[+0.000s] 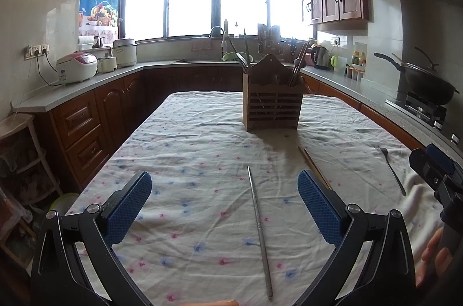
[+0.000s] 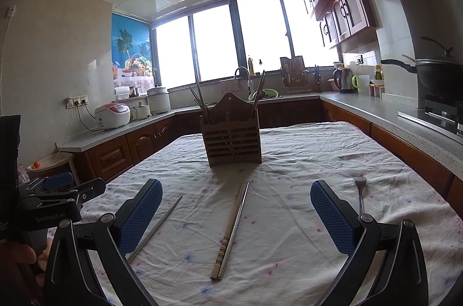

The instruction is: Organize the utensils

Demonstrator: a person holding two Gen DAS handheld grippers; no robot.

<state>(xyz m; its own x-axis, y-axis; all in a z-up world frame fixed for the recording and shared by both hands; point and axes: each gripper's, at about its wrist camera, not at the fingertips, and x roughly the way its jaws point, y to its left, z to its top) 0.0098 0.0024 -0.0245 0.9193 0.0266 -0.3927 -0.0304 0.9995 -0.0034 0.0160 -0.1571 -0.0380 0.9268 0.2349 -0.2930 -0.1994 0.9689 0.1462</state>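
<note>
A slatted wooden holder (image 2: 233,136) stands upright at frame centre, utensils inside. Below it lie two steel chopsticks (image 2: 235,228) (image 2: 157,225), one wooden chopstick (image 2: 228,230), and a fork (image 2: 359,191) at right.

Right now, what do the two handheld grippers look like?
Both match: the left gripper and right gripper have black angular metal arms with silver pivot bolts and blue, dimple-textured finger pads. Seen from the right wrist camera, the left gripper's body carries white "GenRobot.AI" lettering. No cables or sleeves are visible.
</note>
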